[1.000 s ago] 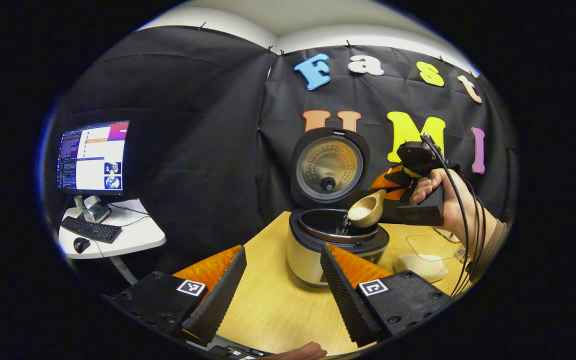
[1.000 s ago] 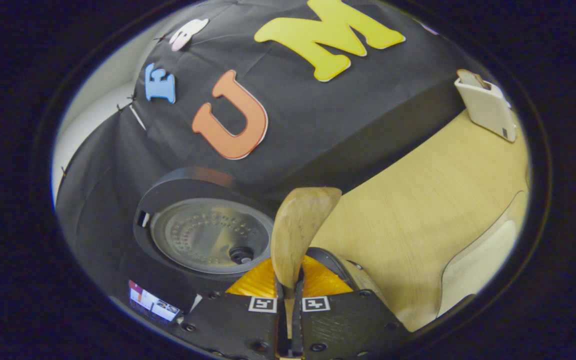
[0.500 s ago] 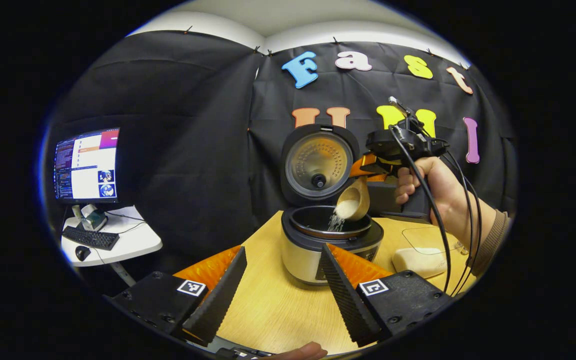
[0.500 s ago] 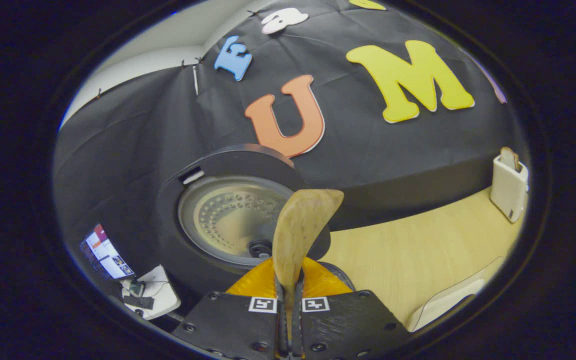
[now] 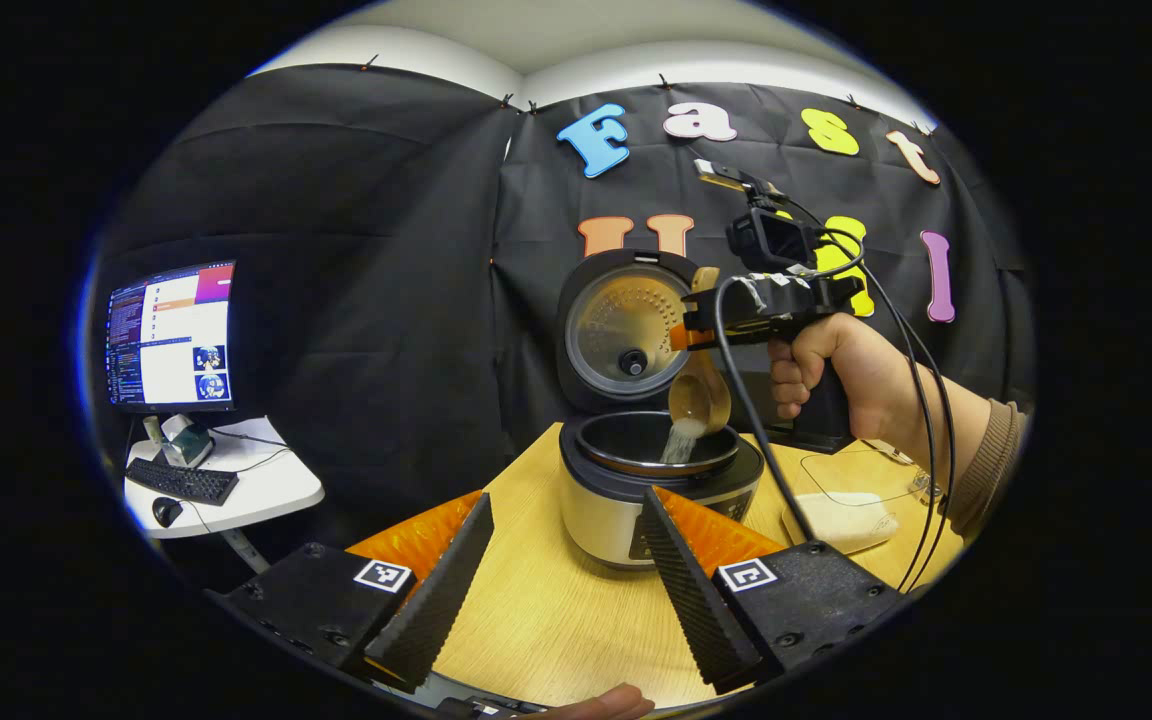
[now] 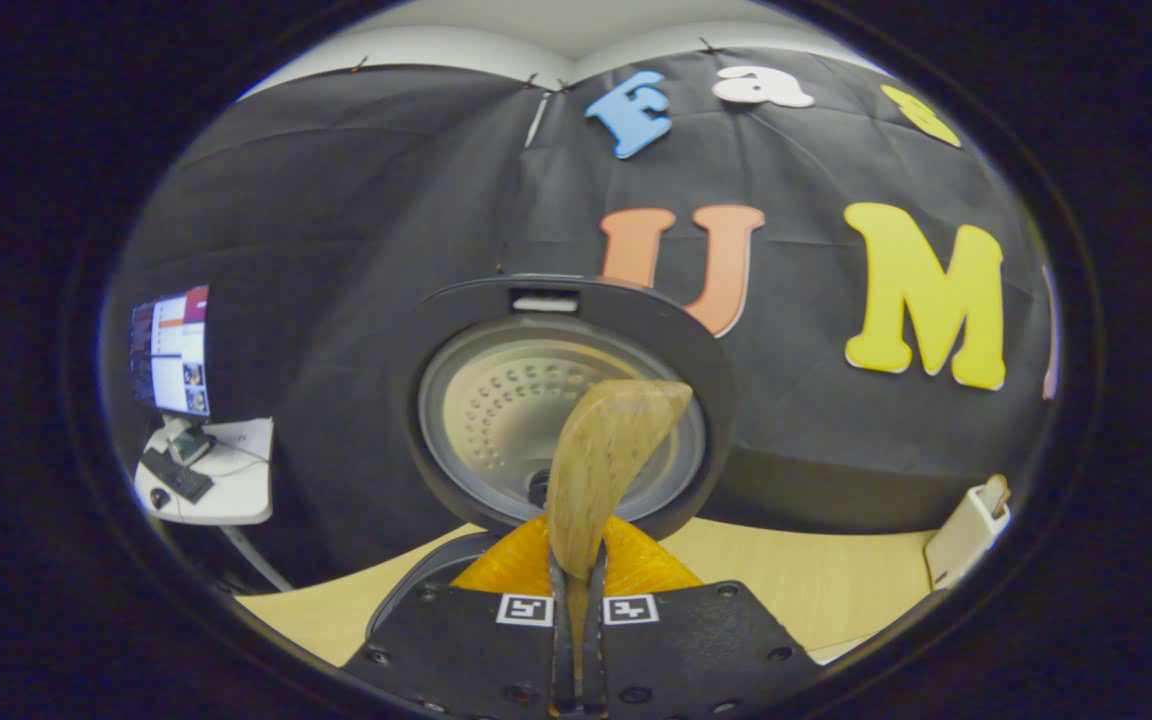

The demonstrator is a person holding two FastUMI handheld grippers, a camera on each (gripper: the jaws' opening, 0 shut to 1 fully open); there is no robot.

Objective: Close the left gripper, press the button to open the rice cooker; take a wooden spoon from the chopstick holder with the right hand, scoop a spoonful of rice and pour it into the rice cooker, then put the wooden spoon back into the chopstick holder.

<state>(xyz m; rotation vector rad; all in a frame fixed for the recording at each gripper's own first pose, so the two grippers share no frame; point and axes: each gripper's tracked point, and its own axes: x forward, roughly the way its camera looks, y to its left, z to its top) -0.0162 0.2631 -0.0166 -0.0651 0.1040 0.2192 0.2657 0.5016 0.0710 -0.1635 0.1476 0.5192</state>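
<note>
Left gripper view: rice (image 5: 678, 445) is poured from the wooden spoon (image 5: 699, 398), clamped in the right claw (image 5: 704, 325), into the open rice cooker (image 5: 658, 480) on the bench (image 5: 546, 610). The left claw (image 5: 561, 560) is held open nearby. Next, the spoon should be returned to the chopstick holder (image 6: 966, 535), far right.

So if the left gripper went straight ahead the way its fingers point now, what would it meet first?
Probably the rice cooker: its body stands on the table right past the open left gripper, slightly toward the right finger. Depth is hard to judge.
</note>
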